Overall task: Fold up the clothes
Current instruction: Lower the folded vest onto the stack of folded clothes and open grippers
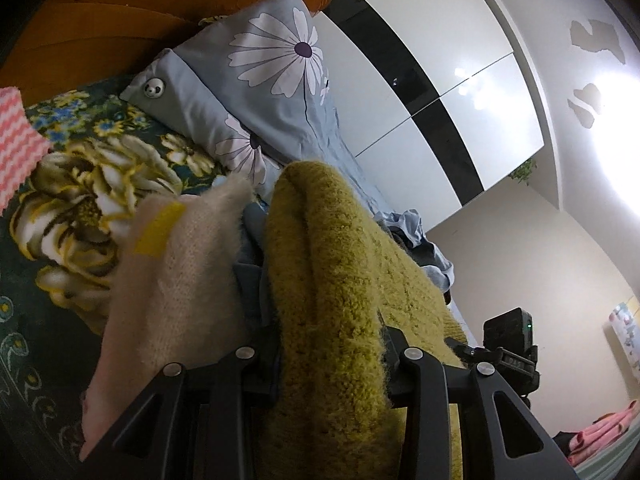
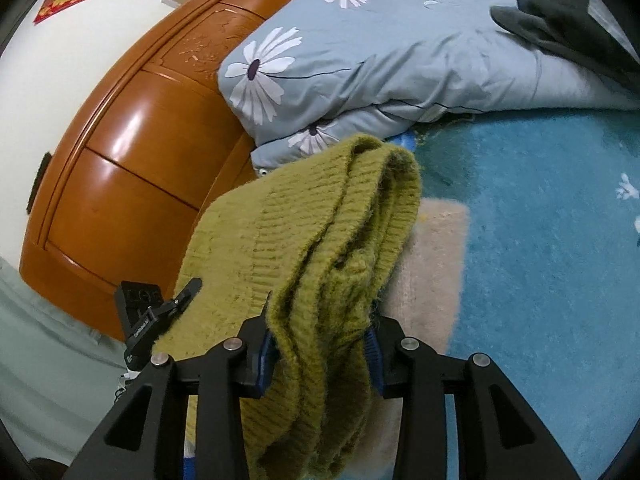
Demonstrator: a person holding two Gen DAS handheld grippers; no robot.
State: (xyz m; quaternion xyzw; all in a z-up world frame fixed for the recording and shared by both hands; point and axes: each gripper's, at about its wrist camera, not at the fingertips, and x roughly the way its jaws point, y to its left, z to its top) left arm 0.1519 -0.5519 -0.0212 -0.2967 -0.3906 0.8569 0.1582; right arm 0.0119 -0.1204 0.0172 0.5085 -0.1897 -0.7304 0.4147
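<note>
A mustard-green knitted sweater (image 1: 340, 240) hangs bunched between the fingers of my left gripper (image 1: 328, 344), which is shut on it. In the right wrist view the same sweater (image 2: 320, 208) fills the gap between the blue pads of my right gripper (image 2: 320, 344), also shut on it. Each gripper shows in the other's view: the right gripper (image 1: 464, 350) at the sweater's far edge, the left gripper (image 2: 184, 296) likewise. A beige fuzzy garment (image 1: 180, 272) with a yellow patch lies just left of the sweater, and is seen flat beneath it (image 2: 436, 264).
A grey-blue duvet with daisies (image 2: 380, 60) is piled by the orange wooden headboard (image 2: 132, 168), with a dark garment (image 2: 560, 12) on it. The bed has a teal blanket (image 2: 540, 240) and a dark floral one (image 1: 80, 200). A white-and-black wardrobe (image 1: 420, 100) stands behind.
</note>
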